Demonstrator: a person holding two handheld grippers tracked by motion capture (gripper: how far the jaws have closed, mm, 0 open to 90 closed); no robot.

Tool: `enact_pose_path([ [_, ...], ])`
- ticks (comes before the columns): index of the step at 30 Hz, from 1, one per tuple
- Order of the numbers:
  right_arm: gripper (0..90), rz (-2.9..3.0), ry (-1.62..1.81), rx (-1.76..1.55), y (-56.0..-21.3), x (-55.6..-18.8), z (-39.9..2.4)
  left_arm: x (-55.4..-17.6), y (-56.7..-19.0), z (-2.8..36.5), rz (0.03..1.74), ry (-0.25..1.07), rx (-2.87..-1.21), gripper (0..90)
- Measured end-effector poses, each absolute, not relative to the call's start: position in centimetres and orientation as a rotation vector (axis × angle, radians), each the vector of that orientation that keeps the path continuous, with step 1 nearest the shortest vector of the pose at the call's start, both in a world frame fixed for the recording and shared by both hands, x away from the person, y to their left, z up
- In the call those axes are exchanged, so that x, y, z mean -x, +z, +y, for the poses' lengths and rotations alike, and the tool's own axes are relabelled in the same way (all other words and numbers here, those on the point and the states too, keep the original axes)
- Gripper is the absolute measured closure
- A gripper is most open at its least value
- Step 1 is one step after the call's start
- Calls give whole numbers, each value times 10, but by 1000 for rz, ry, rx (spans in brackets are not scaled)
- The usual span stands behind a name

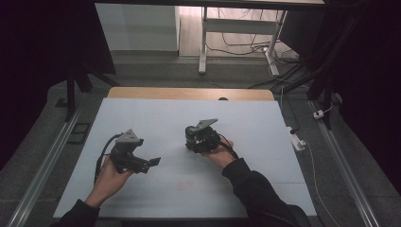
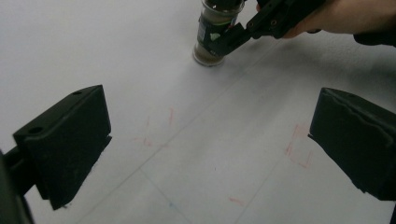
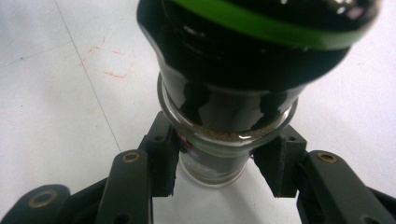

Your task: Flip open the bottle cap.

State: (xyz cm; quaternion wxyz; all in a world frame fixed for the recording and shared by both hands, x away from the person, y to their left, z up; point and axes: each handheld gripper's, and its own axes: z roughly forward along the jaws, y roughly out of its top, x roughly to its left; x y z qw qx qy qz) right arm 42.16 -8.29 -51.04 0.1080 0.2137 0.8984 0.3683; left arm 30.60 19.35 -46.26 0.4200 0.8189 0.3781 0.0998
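A glass spice jar [image 1: 191, 133] with a black cap and a green ring stands upright on the white table [image 1: 189, 189], a little right of centre. My right gripper [image 1: 193, 141] is shut on the jar [image 3: 224, 93], with one pad on each side of the glass body and my right gripper [image 3: 217, 170] low on it. The left gripper view shows the jar [image 2: 212, 35] far ahead with brownish contents and the right gripper [image 2: 226, 39] clamped on it. My left gripper [image 1: 153, 161] hovers over the table's left half, and my left gripper [image 2: 210, 149] is open with nothing between its jaws.
Faint red pen marks [image 2: 299, 149] and thin pencil lines cross the tabletop. A wooden strip [image 1: 189, 93] runs along the table's far edge. Beyond it stand a white desk frame [image 1: 203, 42] and floor cables. A white power adapter [image 1: 298, 142] lies by the right edge.
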Motion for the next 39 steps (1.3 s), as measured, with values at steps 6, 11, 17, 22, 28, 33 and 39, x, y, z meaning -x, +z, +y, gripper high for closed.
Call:
enact_pose_path([
  [6, 526, 2643, 1085, -630, -511, -422, -83, -320, -463, 187, 923, 242, -2057, 0],
  [11, 526, 2643, 1086, -630, -511, -422, -83, -331, -462, 180, 905, 245, -2063, 0],
  [17, 526, 2643, 1088, -636, -511, -421, -83, -344, -461, 168, 848, 229, -2066, 0],
  [22, 526, 2643, 1089, -637, -511, -421, -83, -354, -464, 157, 807, 210, -2077, 0],
  [28, 526, 2644, 1087, -632, -511, -422, -83, -364, -466, 145, 778, 184, -2096, 0],
  [33, 526, 2643, 1090, -635, -511, -422, -83, -373, -469, 135, 759, 172, -2116, 19],
  [39, 526, 2643, 1091, -637, -511, -421, -83, -376, -470, 127, 723, 204, -2141, 188],
])
